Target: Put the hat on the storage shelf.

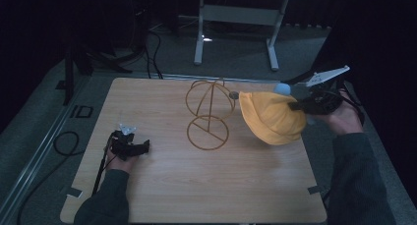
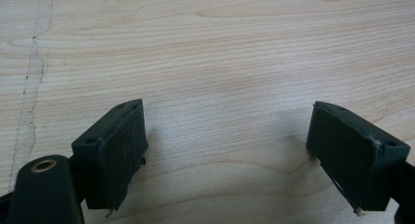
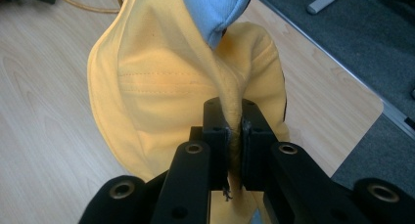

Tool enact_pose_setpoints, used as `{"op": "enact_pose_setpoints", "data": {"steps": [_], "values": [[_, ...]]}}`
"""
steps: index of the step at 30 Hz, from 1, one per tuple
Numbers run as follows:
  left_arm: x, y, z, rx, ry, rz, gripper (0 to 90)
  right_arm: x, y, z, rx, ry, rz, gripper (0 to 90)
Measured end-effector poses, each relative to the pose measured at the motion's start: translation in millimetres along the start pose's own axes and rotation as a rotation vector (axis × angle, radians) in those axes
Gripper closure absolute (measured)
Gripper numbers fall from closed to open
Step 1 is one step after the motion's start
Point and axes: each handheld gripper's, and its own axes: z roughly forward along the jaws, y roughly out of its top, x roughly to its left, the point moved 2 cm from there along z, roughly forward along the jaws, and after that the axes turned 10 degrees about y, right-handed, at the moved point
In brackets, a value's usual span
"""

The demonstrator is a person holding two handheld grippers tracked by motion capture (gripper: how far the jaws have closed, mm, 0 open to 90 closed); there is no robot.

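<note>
A yellow cap point(image 1: 271, 116) with a pale blue part point(image 1: 282, 89) hangs above the right side of the wooden table point(image 1: 196, 185). My right gripper point(image 1: 301, 105) is shut on its fabric; in the right gripper view the yellow cap point(image 3: 161, 87) is pinched between the jaws of the right gripper point(image 3: 235, 136), with the pale blue part point(image 3: 215, 9) above. A gold wire stand point(image 1: 209, 112) with a round base stands mid-table, just left of the cap. My left gripper point(image 1: 140, 147) rests low at the table's left, and the left gripper point(image 2: 225, 155) is open over bare wood.
A grey metal table frame point(image 1: 236, 18) stands on the floor beyond the far edge. Cables point(image 1: 64, 144) lie on the floor at the left. The table's right edge point(image 1: 314, 176) is close under my right forearm.
</note>
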Motion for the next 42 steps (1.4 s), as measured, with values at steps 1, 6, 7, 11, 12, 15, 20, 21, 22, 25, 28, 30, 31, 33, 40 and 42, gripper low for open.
{"op": "enact_pose_setpoints", "data": {"steps": [1, 6, 7, 11, 12, 15, 20, 21, 22, 25, 28, 30, 31, 33, 40, 42], "values": [[0.0, 0.0, 0.0, 0.0, 0.0, 0.0, 15.2, 0.3, 0.8, -0.4, -0.003, -0.001, -0.001, 84.2], [0.0, 0.0, 0.0, 0.0, 0.0, 0.0, 15.2, 2.1, 5.0, -2.4, -0.028, -0.008, -0.006, 84.1], [0.0, 0.0, 0.0, 0.0, 0.0, 0.0, 15.2, 2.3, 5.8, -3.0, -0.033, -0.01, -0.006, 84.2], [0.0, 0.0, 0.0, 0.0, 0.0, 0.0, 15.2, 3.7, 8.7, -5.4, -0.053, -0.013, -0.007, 84.2], [0.0, 0.0, 0.0, 0.0, 0.0, 0.001, 15.2, 4.0, 9.3, -5.4, -0.058, -0.012, -0.01, 84.1], [0.0, 0.0, 0.0, 0.0, 0.0, 0.0, 15.2, 5.7, 11.0, -5.4, -0.059, -0.019, -0.017, 84.2], [0.0, 0.0, 0.0, 0.0, 0.0, 0.0, 15.2, 7.4, 14.9, -6.8, -0.076, -0.021, -0.018, 84.2], [0.0, 0.0, 0.0, 0.001, 0.0, 0.0, 15.2, 7.5, 15.8, -7.3, -0.081, -0.022, -0.022, 84.2], [0.0, 0.0, 0.0, 0.001, 0.0, 0.0, 15.2, 7.9, 16.8, -7.8, -0.084, -0.025, -0.022, 84.1], [0.0, 0.0, 0.0, 0.001, 0.0, 0.0, 15.2, 8.3, 20.1, -8.5, -0.09, -0.033, -0.024, 84.1], [0.0, 0.0, 0.0, 0.0, 0.0, 0.0, 15.2, 8.9, 24.4, -8.1, -0.097, -0.036, -0.027, 84.2], [0.0, 0.0, 0.0, 0.0, 0.0, 0.0, 15.2, 9.7, 27.2, -7.6, -0.101, -0.036, -0.033, 84.2], [0.0, 0.0, 0.0, 0.0, 0.0, 0.0, 15.2, 10.3, 28.7, -7.3, -0.1, -0.036, -0.035, 84.2], [0.0, 0.0, 0.0, 0.001, 0.0, 0.0, 15.2, 11.6, 31.4, -6.7, -0.099, -0.036, -0.04, 84.2], [0.1, 0.1, -0.1, 0.002, -0.001, 0.002, 15.2, 15.1, 40.8, -5.4, -0.097, -0.038, -0.059, 84.1], [0.1, 0.1, 0.0, 0.001, -0.001, 0.001, 15.1, 16.1, 43.2, -4.8, -0.097, -0.038, -0.064, 84.1]]}}
